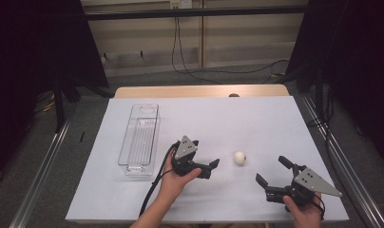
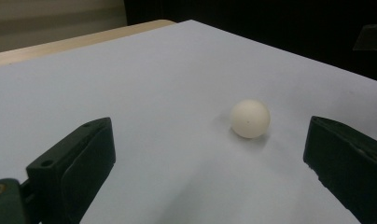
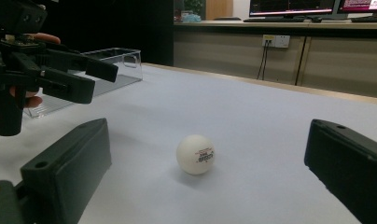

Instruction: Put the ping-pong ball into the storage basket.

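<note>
From above, a white ping-pong ball (image 1: 240, 157) is seen lying on the white table cover (image 1: 228, 118), between the left gripper (image 1: 205, 159) and the right gripper (image 1: 273, 171). Both are held wide open and apart from the ball. A clear plastic box (image 1: 140, 140) is set at the left.

In the left gripper view, the ball (image 2: 250, 118) is seen ahead, nearer the right jaw.

In the right gripper view, the ball (image 3: 195, 154) is seen ahead between the wide jaws, with small print on it.

A lab or office: black computer monitors (image 3: 294, 7) on a long wooden counter (image 3: 280, 25), white wall socket (image 3: 275, 41), dangling cables (image 1: 180, 52).
</note>
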The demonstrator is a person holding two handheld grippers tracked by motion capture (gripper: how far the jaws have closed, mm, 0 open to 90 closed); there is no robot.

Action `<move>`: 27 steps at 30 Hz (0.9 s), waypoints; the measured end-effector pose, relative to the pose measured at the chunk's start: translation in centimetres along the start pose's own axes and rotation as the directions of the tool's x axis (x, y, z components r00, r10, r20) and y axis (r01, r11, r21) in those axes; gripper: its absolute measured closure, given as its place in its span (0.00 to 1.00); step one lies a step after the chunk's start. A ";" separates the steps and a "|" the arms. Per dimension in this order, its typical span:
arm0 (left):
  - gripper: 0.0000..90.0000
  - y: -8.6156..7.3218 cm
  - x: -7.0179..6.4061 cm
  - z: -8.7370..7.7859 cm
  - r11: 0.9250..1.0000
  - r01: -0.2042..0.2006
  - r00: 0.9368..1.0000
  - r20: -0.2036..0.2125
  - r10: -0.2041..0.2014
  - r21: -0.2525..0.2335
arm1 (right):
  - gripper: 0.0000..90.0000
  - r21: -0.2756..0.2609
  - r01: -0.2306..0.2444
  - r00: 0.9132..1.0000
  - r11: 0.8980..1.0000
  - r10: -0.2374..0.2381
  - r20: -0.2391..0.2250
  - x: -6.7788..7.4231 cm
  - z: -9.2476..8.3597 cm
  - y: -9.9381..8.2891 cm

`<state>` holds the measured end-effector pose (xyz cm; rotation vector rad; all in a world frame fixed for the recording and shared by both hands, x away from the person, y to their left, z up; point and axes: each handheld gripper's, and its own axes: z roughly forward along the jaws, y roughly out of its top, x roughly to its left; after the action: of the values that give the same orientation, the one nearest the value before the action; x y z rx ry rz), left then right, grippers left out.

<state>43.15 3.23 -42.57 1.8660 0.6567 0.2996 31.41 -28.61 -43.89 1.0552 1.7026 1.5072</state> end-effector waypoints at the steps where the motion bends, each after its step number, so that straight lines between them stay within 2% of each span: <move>1: 0.03 0.0 0.0 0.0 1.000 -0.008 1.000 0.001 0.008 0.006 | 0.00 -0.003 0.004 1.000 1.000 -0.004 0.009 0.0 0.0 0.0; 2: 0.03 0.0 0.0 0.1 1.000 -0.012 1.000 0.000 0.012 0.006 | 0.00 -0.002 0.005 1.000 1.000 -0.005 0.007 0.0 0.1 0.0; 3: 0.03 0.0 -0.1 0.2 1.000 0.002 1.000 0.008 -0.002 -0.001 | 0.00 -0.001 0.004 1.000 1.000 -0.004 0.011 0.0 0.0 0.0; 6: 0.03 0.1 -0.1 0.3 1.000 -0.008 1.000 0.008 0.008 0.018 | 0.00 -0.002 0.001 1.000 1.000 0.000 0.007 0.1 0.0 0.0; 8: 0.03 0.0 -0.1 0.5 1.000 -0.002 1.000 0.012 0.001 0.010 | 0.00 -0.001 0.004 1.000 1.000 -0.004 0.006 0.0 0.0 0.0; 12: 0.03 0.1 0.0 0.8 1.000 -0.006 1.000 0.001 0.006 0.024 | 0.00 -0.002 0.007 1.000 1.000 -0.007 0.011 0.0 0.1 0.0; 15: 0.03 0.1 -0.1 1.1 1.000 0.010 1.000 0.002 -0.010 0.016 | 0.00 -0.002 0.005 1.000 1.000 -0.005 0.010 0.0 0.1 0.0; 16: 0.03 0.1 0.0 1.1 1.000 -0.001 1.000 0.000 0.001 0.030 | 0.00 0.001 0.005 1.000 1.000 -0.005 0.006 0.0 0.0 0.0; 19: 0.03 0.2 -0.3 1.3 1.000 -0.002 1.000 0.007 0.002 0.028 | 0.00 -0.006 -0.008 1.000 1.000 0.008 0.018 0.0 0.0 0.0; 23: 0.03 0.4 -0.5 1.6 0.999 -0.012 1.000 0.015 0.012 0.031 | 0.00 -0.002 0.005 1.000 1.000 -0.005 0.005 0.0 0.0 0.0; 27: 0.02 0.5 -0.5 1.9 1.000 -0.002 1.000 0.007 0.002 0.029 | 0.00 -0.005 0.002 1.000 1.000 -0.002 0.006 0.1 0.1 0.0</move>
<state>43.83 1.32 -42.82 1.8947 0.6571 0.2858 31.44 -28.53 -43.90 1.0538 1.6948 1.5048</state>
